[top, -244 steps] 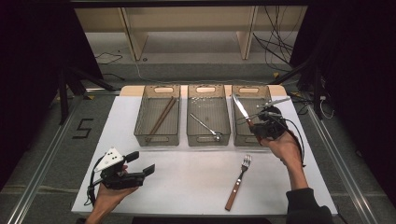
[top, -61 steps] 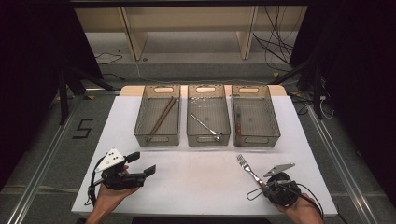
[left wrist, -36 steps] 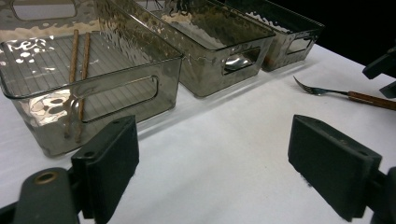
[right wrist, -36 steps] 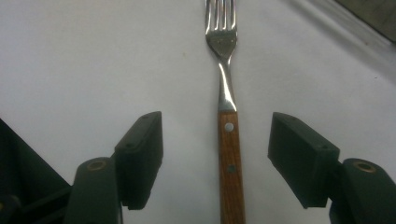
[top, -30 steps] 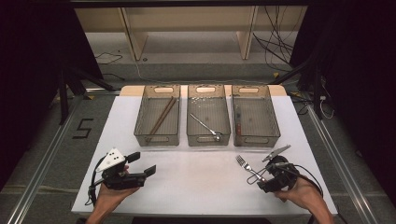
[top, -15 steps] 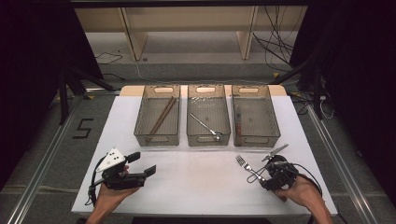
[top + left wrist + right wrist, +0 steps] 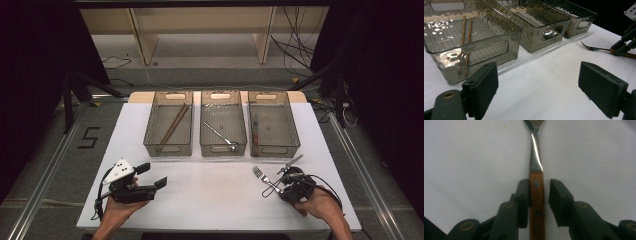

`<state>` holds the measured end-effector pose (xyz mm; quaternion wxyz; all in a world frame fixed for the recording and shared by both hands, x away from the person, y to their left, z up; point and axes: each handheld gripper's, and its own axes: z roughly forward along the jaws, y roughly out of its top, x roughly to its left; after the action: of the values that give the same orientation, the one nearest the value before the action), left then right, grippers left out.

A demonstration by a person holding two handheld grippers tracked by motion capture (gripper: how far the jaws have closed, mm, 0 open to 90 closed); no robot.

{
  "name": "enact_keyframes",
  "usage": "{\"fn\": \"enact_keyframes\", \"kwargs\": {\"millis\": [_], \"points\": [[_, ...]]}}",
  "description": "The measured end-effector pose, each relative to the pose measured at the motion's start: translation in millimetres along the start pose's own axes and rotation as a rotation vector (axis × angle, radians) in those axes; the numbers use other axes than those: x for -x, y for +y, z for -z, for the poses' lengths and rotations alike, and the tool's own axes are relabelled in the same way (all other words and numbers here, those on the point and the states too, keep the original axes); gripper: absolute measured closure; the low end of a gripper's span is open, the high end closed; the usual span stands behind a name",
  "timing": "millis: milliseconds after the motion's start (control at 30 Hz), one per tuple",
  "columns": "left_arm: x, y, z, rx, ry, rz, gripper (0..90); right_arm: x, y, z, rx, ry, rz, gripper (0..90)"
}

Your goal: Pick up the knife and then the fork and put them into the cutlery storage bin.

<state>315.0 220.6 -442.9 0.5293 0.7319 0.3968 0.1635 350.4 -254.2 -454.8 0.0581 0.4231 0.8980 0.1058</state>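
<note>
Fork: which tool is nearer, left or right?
Right. The right tool straddles the fork handle, jaws just closing around it. The left tool sits far across the white table, jaws open.

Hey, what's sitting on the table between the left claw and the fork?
Nothing. In the high view, only bare white table lies between the left claw and the fork.

A brown wooden-handled silver fork [image 7: 536, 170] lies on the white table [image 7: 210, 192] by smoky grey bins [image 7: 223, 124].
</note>
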Motion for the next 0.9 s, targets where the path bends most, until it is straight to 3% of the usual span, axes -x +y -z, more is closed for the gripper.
{"fn": "enact_keyframes", "kwargs": {"millis": [333, 900], "points": [[-0.2, 0.0, 0.1, 0.0, 0.0, 0.0, 16.0, -3.8, 3.4, -0.4, -0.015, -0.01, 0.016, 77.0], [-0.1, -0.1, 0.1, 0.001, 0.002, -0.001, 16.0, -4.9, 3.4, 15.6, 0.082, -0.007, 0.022, 77.6]]}}
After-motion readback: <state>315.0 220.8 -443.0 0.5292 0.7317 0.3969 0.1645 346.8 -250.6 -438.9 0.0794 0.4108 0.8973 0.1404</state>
